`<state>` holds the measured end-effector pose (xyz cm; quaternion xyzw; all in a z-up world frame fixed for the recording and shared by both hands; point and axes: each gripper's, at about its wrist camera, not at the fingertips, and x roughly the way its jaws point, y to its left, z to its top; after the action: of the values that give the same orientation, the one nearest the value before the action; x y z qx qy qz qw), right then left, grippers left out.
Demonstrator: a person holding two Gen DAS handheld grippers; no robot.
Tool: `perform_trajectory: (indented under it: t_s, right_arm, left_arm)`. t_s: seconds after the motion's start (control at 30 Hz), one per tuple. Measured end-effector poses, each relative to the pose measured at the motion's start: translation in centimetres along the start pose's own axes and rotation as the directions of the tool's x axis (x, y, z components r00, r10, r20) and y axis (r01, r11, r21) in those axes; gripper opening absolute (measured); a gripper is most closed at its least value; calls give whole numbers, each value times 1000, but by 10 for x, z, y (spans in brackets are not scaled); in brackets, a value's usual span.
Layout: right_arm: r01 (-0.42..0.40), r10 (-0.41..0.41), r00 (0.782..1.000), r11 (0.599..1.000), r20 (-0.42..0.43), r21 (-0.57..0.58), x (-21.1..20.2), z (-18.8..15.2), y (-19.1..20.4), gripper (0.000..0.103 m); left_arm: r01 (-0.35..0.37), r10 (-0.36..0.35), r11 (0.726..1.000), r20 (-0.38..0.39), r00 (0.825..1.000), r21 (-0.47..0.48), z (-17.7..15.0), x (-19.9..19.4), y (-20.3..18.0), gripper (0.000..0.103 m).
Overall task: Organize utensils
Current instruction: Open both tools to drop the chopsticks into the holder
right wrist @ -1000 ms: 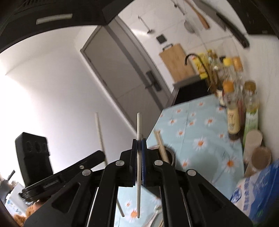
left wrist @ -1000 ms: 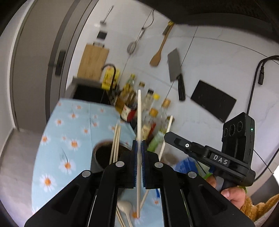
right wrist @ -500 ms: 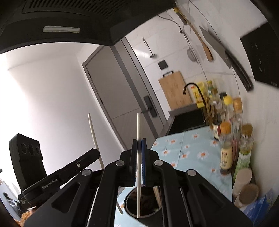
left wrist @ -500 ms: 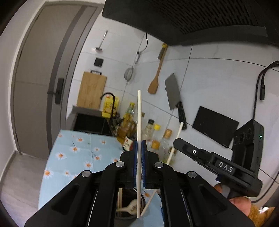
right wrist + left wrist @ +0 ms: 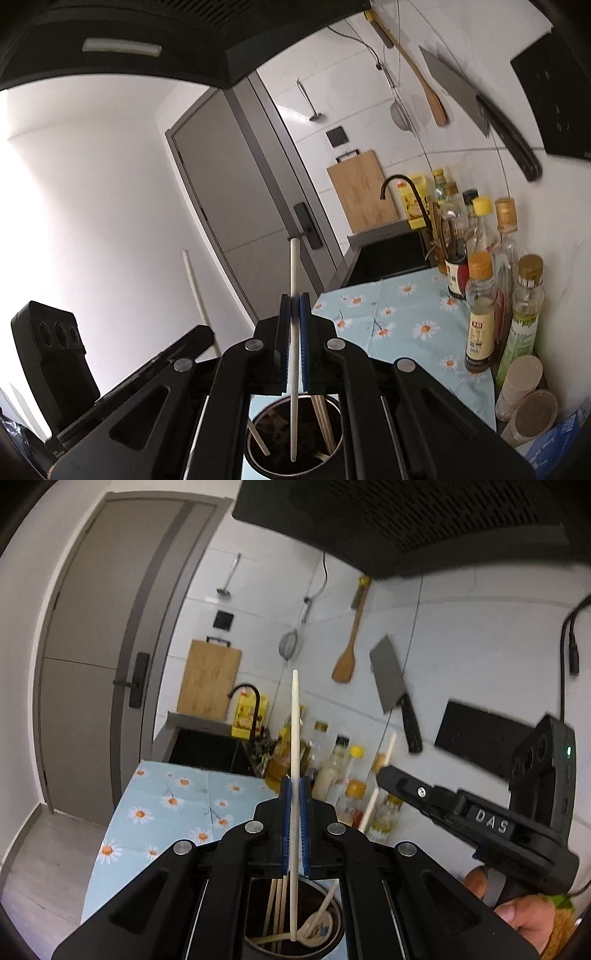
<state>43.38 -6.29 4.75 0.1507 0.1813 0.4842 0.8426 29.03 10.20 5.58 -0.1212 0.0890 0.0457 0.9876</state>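
My left gripper (image 5: 294, 786) is shut on a pale chopstick (image 5: 294, 720) held upright, its lower tip inside the dark round utensil holder (image 5: 332, 941), which holds several wooden chopsticks and a white spoon (image 5: 314, 925). My right gripper (image 5: 294, 302) is shut on a white chopstick (image 5: 293, 266), also upright, its lower end over the same holder (image 5: 258, 463). The right gripper also shows in the left wrist view (image 5: 384, 773), gripping its chopstick (image 5: 388, 746). The left gripper's body (image 5: 122, 384) and chopstick (image 5: 194, 284) show in the right wrist view.
The holder stands on a counter with a blue daisy cloth (image 5: 406, 321). Sauce bottles (image 5: 480, 314) and jars (image 5: 532, 413) line the wall. A black sink and tap (image 5: 402, 184), cutting board (image 5: 208, 679), hanging cleaver (image 5: 391, 683) and spatula (image 5: 347, 653) are beyond. A range hood (image 5: 406, 517) is overhead.
Both grippers tilted up and came over the holder; it moved from ahead of the fingers to beneath them, with both chopstick tips now at its mouth.
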Motion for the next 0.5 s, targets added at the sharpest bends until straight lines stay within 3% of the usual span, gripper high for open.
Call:
perform_trajectory:
  t_s: [0.43, 0.47, 0.5]
  right_arm:
    - [17, -16, 994, 1000, -107, 14, 22, -27, -9, 6]
    - [19, -17, 994, 1000, -110, 17, 23, -26, -9, 8]
    - [22, -20, 993, 1000, -113, 20, 24, -27, -9, 16]
  left_arm:
    - [-8, 9, 1000, -99, 995, 3, -26, 12, 4, 5]
    - [-12, 12, 1000, -112, 994, 1, -28, 13, 4, 5]
    - [-18, 17, 1000, -124, 992, -7, -30, 13, 6, 5]
